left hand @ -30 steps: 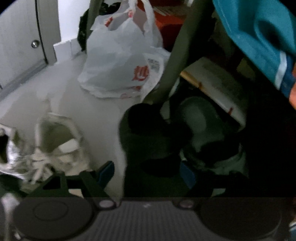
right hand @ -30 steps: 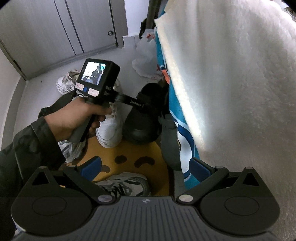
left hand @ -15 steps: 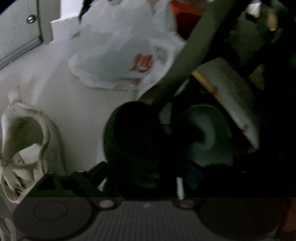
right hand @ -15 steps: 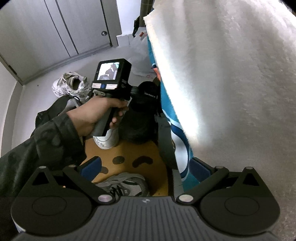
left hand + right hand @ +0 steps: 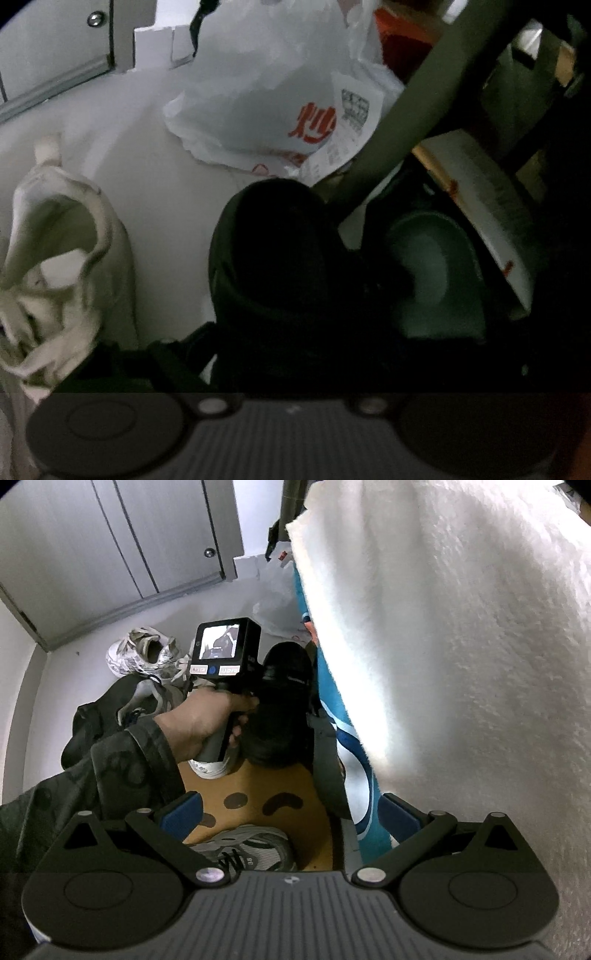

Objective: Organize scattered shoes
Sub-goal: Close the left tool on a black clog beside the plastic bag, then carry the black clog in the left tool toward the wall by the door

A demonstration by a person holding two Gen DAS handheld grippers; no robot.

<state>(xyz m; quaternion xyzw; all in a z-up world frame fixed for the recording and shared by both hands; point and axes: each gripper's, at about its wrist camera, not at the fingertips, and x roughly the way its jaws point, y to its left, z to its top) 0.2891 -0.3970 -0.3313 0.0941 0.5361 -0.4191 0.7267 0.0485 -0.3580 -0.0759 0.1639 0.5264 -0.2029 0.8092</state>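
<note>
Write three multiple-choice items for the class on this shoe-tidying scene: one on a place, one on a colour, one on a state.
1. What hangs right beside the black shoe?
A. a teal towel
B. a yellow raincoat
C. a red scarf

2. What colour is the print on the white plastic bag?
A. green
B. red
C. blue

3. How is the right gripper?
A. shut on a sneaker
B. open and empty
C. shut on a sock

Answers:
1 A: teal cloth hangs against the shoe's side.
2 B: the characters are red.
3 B: its blue pads stand wide apart with nothing between them.
</note>
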